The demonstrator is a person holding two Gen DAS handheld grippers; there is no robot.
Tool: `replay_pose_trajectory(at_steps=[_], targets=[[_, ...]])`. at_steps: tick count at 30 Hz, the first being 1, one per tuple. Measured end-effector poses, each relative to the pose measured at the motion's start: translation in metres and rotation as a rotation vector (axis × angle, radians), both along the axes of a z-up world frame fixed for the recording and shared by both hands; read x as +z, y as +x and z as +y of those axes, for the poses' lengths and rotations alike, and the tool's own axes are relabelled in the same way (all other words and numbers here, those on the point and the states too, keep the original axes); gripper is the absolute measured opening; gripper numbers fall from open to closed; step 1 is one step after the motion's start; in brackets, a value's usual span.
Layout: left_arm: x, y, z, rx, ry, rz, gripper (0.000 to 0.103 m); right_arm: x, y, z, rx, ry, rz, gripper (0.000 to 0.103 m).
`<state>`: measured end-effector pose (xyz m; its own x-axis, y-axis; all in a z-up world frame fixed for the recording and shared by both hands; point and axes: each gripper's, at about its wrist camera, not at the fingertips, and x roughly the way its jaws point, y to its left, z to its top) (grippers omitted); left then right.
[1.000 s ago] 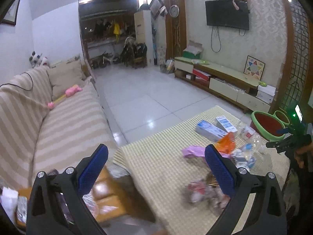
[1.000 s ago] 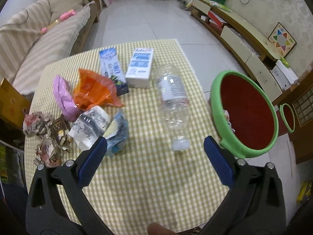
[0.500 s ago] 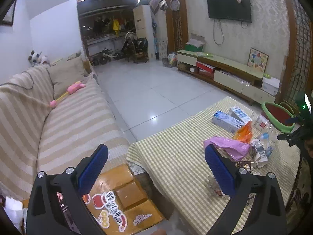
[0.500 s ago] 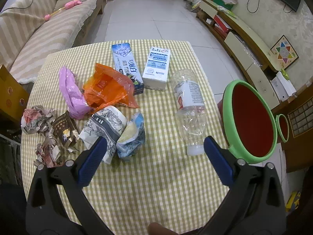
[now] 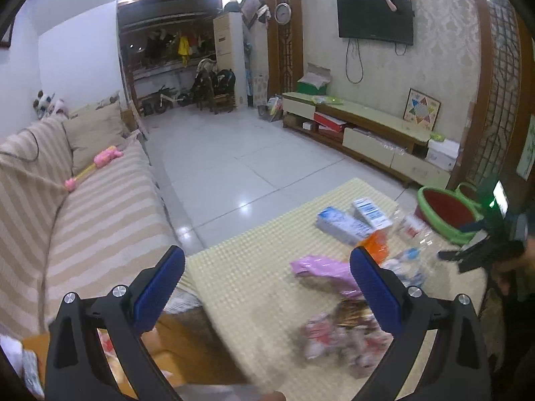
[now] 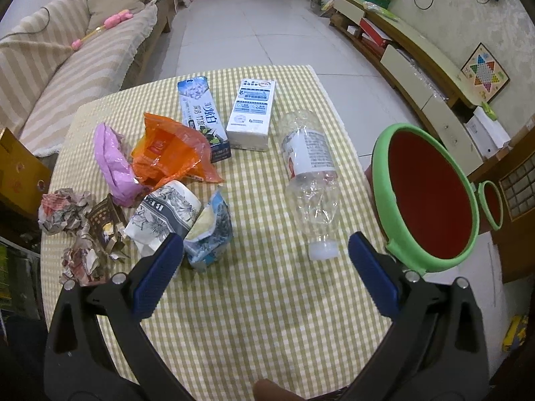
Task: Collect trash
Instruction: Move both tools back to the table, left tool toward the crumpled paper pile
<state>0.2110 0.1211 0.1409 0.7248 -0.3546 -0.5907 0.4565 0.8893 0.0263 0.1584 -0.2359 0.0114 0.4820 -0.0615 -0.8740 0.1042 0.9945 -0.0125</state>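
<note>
Lying between spread right tongs: clear bottle

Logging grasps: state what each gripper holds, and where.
Nothing is held. Left gripper and right gripper are both open and empty above the table.

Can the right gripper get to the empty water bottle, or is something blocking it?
Probably yes. The right gripper is open, and the water bottle lies by itself on the checked tablecloth, cap end toward the gripper, with bare cloth between them.
</note>
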Motion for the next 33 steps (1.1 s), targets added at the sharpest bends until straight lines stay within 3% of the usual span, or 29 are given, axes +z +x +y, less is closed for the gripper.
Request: replay_pose_trajectory(at_steps=[8,13,19,33], targets=[[-0.009,-0.038,-0.052,0.125,-0.074,0.092,0.095,0.013,-0.021,-0.013,0.076,0.046,-0.078,0.097],[-0.024,-0.061,-0.077,0.231,-0.093,0.123,0.095,0.014,-0.032,-0.026,0.103,0.099,-0.099,0.097],[-0.044,-0.078,-0.098,0.283,-0.094,0.167,0.095,0.010,-0.039,-0.042,0.115,0.152,-0.105,0.097],[-0.110,-0.045,-0.078,0.501,-0.119,0.388,0.095,0.001,-0.007,-0.066,0.119,0.164,-0.094,0.097]])
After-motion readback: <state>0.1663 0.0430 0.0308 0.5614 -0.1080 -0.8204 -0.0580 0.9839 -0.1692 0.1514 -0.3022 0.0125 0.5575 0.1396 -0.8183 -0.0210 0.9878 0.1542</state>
